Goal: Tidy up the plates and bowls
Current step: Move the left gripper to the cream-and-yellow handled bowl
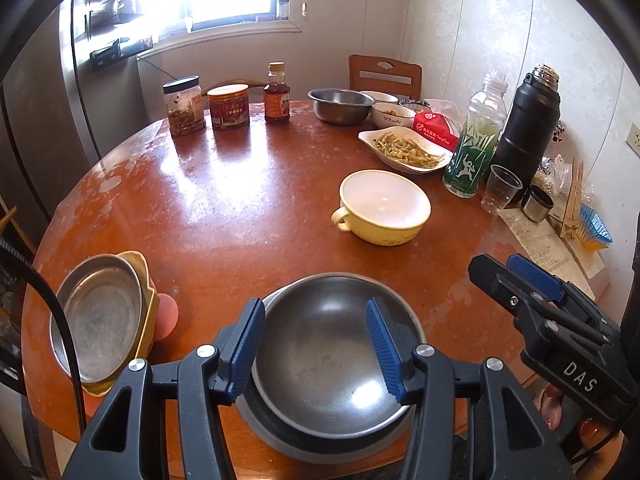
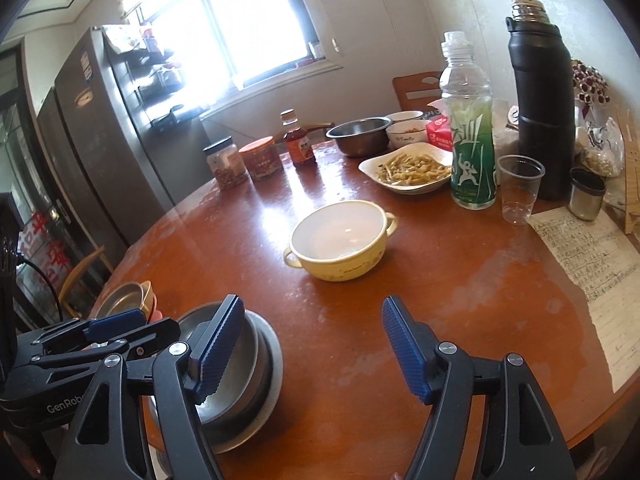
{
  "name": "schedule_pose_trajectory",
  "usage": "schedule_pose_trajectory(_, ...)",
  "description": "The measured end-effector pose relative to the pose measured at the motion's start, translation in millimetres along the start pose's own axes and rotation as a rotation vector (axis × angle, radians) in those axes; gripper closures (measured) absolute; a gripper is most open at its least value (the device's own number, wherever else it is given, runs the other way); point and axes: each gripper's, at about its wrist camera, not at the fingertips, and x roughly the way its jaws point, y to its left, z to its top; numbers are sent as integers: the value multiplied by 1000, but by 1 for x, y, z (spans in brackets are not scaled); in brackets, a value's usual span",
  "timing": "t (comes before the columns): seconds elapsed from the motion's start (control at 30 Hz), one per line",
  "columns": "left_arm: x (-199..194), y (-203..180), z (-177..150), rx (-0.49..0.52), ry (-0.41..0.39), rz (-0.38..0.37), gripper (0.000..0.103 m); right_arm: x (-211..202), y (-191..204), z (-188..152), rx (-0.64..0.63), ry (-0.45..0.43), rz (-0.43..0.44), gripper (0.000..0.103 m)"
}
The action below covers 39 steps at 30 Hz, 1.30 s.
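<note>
Item 1, steel bowl (image 1: 336,356): nested in a second steel dish at the desk's (image 1: 248,208) near edge. Your left view looks straight down into it; your right view shows only its side, partly hidden behind a pad.
Item 2, your left claw (image 1: 316,350): jaws parted, hanging over the bowl, pads clear of the rim, gripping nothing.
Item 3, your right claw (image 2: 314,350): jaws wide, empty, over bare desk just right of the bowl stack.
Item 4, yellow handled bowl (image 2: 340,244): mid-desk, well beyond both claws; both handles show only in your right view.
Item 5, steel plate (image 1: 98,316): on yellow dishes at the left edge, seen fully only in your left view.
</note>
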Motion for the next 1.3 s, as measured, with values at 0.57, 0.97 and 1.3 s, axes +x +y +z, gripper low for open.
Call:
schedule_pose_trajectory(0.57,30,-7,35,46,44,7,48,33,-24,18,97,58,-19,29)
schedule_pose_trajectory(0.97,66,-9,81,122,98,-48,48,70,-31,34,209,134,-14,29)
schedule_pose_trajectory(1.3,103,-14,109,180,138,-72,48,95,-36,42,253,177,-57,29)
